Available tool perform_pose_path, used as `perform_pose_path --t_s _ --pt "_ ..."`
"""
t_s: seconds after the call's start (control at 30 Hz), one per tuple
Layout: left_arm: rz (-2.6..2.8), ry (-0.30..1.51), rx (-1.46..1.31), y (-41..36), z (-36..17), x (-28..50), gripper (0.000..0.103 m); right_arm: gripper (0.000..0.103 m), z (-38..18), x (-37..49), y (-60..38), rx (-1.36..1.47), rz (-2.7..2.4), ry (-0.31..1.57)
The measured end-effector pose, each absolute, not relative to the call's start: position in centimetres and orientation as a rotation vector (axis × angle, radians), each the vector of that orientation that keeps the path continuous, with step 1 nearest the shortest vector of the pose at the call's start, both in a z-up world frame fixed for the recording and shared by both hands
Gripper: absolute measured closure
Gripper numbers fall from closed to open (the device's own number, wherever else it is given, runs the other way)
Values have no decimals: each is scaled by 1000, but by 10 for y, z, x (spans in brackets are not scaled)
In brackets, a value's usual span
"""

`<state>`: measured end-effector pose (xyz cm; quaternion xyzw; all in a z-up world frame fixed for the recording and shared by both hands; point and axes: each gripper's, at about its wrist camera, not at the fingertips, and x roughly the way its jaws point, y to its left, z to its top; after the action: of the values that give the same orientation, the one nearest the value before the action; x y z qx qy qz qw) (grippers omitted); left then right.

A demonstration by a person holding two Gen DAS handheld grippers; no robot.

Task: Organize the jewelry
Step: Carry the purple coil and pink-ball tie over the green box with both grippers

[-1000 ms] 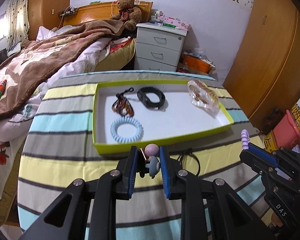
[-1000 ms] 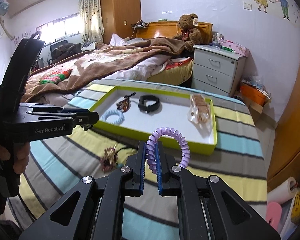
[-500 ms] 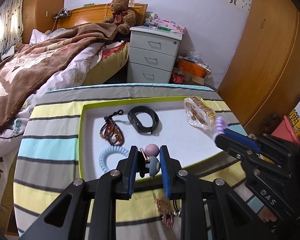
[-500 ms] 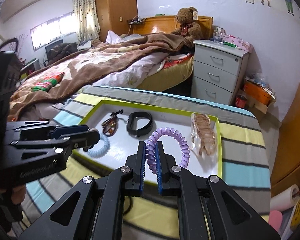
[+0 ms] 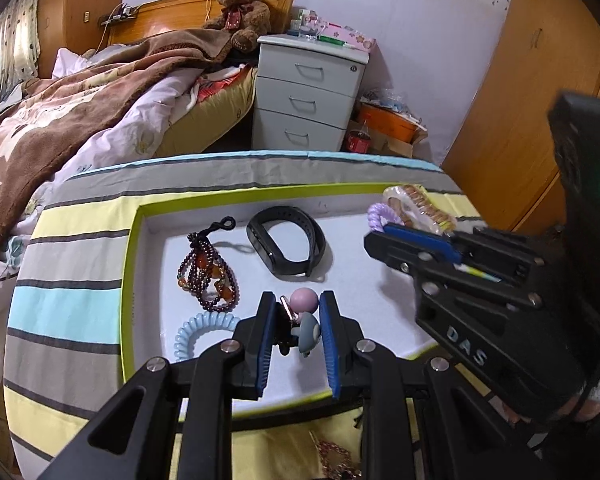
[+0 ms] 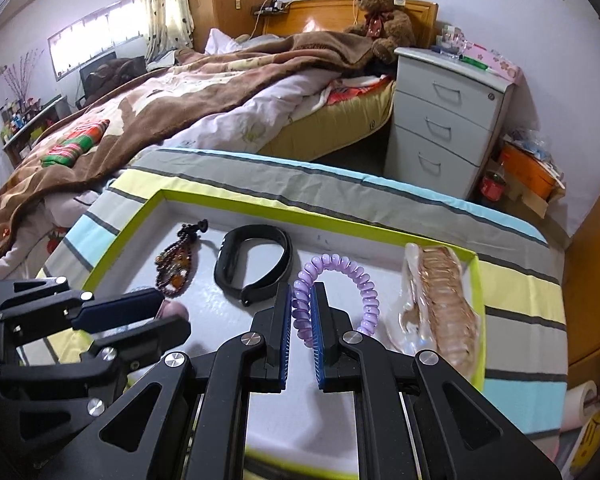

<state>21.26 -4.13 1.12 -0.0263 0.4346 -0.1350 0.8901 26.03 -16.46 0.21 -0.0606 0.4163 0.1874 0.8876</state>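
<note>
A green-rimmed white tray (image 5: 129,264) (image 6: 148,208) lies on the striped cloth. In it are a dark bead bracelet (image 5: 208,276) (image 6: 176,264), a black band (image 5: 288,246) (image 6: 256,264), a light-blue coil tie (image 5: 198,332) and a clear hair claw (image 5: 420,204) (image 6: 440,300). My left gripper (image 5: 298,312) is shut on a pink-and-grey hair clip (image 5: 304,312) above the tray's middle. My right gripper (image 6: 302,300) is shut on a purple coil hair tie (image 6: 340,284) above the tray, between band and claw.
A gold ornament (image 5: 336,460) lies on the cloth in front of the tray. A bed (image 6: 160,92) and a grey drawer unit (image 5: 308,96) (image 6: 444,120) stand beyond the table. A wooden wardrobe (image 5: 520,80) is at right.
Both grippers have moved forward from in front of the tray to above its inside, each still holding its item. The right gripper now sits close beside the left.
</note>
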Motion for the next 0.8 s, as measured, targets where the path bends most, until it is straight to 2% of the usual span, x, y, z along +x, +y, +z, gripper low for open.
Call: perform_pose_path --t_s 0.8 --pt "-274 946 -37 -49 -9 228 78 93 -22 289 -164 -144 393 945"
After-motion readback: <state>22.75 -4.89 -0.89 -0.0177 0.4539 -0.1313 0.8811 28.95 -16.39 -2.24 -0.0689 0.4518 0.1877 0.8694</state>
